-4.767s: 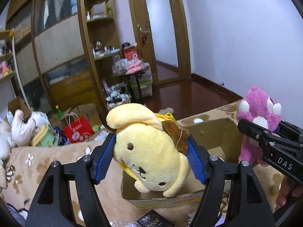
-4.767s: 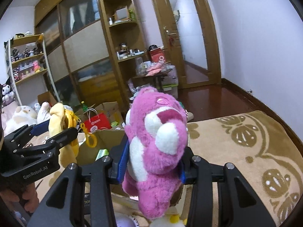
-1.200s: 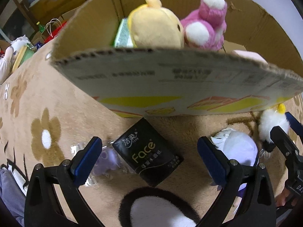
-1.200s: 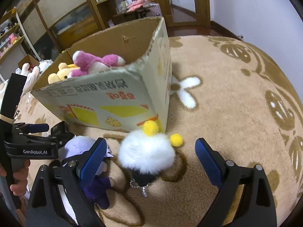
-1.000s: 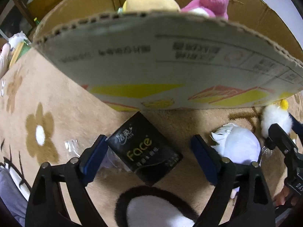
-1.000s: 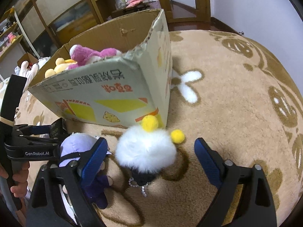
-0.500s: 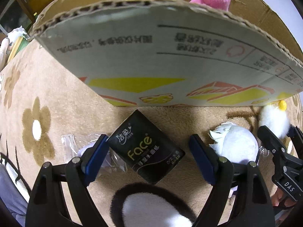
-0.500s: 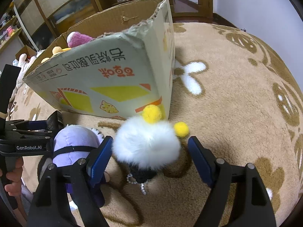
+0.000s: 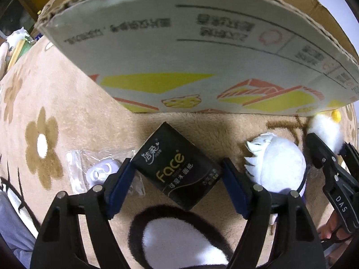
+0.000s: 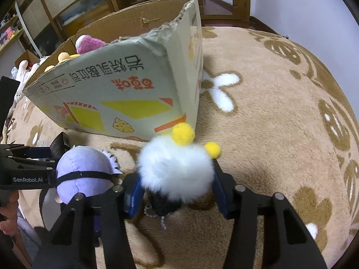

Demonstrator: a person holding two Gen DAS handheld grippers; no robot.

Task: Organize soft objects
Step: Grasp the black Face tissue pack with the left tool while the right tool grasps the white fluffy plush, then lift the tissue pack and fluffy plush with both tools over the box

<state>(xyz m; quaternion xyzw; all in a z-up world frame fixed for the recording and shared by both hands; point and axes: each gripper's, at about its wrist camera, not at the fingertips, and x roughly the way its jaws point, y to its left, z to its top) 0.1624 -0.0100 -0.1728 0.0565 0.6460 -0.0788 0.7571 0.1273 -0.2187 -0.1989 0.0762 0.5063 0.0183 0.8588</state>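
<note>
Left tongs [image 9: 177, 180] closing onto black tissue pack [image 9: 176, 167], right tongs [image 10: 176, 189] closing, pinching white fluffy toy [image 10: 175, 171]

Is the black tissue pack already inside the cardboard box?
No. The black tissue pack lies on the carpet in front of the cardboard box, between the jaws of the left gripper.

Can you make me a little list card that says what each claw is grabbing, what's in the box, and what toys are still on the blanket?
left claw: closing around the black tissue pack; its pads touch the pack's sides
right claw: closing on the white fluffy toy with yellow pom-poms
cardboard box: pink plush and yellow plush peek over its rim
still on the blanket: purple-headed doll, small clear bag
</note>
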